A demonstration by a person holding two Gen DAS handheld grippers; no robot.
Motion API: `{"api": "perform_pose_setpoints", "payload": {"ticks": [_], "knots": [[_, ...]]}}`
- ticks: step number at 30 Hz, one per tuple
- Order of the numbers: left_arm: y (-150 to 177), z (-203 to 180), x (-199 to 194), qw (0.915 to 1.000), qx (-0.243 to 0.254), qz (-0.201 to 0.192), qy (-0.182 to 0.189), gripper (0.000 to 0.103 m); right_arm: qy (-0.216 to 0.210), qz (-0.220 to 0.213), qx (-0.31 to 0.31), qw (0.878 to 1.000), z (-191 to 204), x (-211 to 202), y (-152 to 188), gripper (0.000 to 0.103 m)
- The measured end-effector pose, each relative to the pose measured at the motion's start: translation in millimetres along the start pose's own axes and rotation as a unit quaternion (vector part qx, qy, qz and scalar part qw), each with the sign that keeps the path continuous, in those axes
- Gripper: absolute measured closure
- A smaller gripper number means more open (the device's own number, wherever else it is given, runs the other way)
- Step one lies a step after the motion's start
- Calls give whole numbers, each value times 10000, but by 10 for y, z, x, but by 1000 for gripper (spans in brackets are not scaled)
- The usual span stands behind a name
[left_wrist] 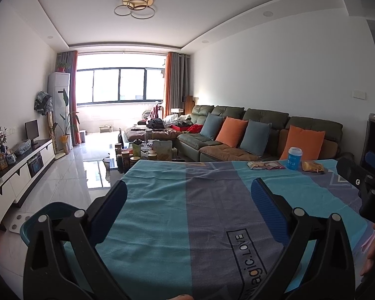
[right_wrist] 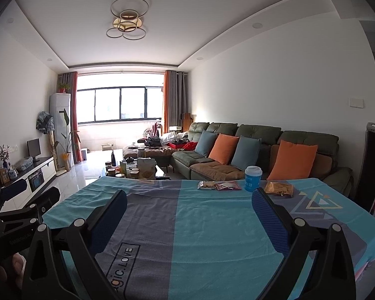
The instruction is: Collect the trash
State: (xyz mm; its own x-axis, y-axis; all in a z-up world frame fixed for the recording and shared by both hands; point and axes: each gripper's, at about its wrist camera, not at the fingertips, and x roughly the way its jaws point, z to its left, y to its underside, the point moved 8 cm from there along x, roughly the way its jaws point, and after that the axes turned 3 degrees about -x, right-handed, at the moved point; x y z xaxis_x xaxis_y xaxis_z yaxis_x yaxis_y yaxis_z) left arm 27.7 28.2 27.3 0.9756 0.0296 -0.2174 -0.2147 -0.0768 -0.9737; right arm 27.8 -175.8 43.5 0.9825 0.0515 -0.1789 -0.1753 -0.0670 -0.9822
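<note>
Nearest the lenses, both grippers hover low over a table covered in a blue and teal cloth [right_wrist: 207,237]. The left gripper [left_wrist: 187,195] has its two fingers spread wide apart with only cloth between them; the right gripper [right_wrist: 187,200] is likewise spread wide and holds nothing. The left wrist view catches the right gripper at its right edge, and the right wrist view catches the left one at its left edge, so the two sit side by side, near each other but apart.

A blue bin [left_wrist: 37,222] shows below the table's left edge, on the floor side, partly hidden behind the left gripper's frame.

The near and middle cloth is bare. The trash lies at the far right edge of the table, four items in a short row: a clear snack packet [right_wrist: 207,185], a red-tinted packet [right_wrist: 228,187] touching it, one blue paper cup with a white lid [right_wrist: 253,178] standing upright just beside, and one yellow-brown wrapper [right_wrist: 278,189] on the cup's other side. All four are well beyond both grippers.

Past the table's far edge stands a low coffee table crowded with jars [left_wrist: 137,152]. A green sofa [right_wrist: 257,147] runs along the right wall with four cushions, two orange and two blue. Open tiled floor [left_wrist: 70,170] stretches along the left, beside a white TV cabinet [left_wrist: 20,177], towards the window [left_wrist: 120,82].
</note>
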Motion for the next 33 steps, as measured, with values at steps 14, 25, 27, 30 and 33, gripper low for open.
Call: {"api": "perform_pose_setpoints", "payload": {"ticks": [14, 25, 27, 30, 33], "knots": [[45, -4, -25, 10000, -7, -21, 20, 5, 8, 57, -62, 10000, 31, 15, -9, 7], [85, -15, 8, 10000, -31, -14, -24, 5, 32, 102, -84, 9999, 47, 32, 11, 7], [96, -14, 18, 10000, -22, 13, -26, 5, 34, 92, -75, 9999, 45, 20, 10, 7], [110, -1, 40, 10000, -44, 61, -53, 5, 38, 92, -73, 9999, 38, 13, 10, 7], [117, 10, 47, 10000, -48, 67, -53, 5, 37, 94, -74, 9999, 37, 19, 13, 7]]}}
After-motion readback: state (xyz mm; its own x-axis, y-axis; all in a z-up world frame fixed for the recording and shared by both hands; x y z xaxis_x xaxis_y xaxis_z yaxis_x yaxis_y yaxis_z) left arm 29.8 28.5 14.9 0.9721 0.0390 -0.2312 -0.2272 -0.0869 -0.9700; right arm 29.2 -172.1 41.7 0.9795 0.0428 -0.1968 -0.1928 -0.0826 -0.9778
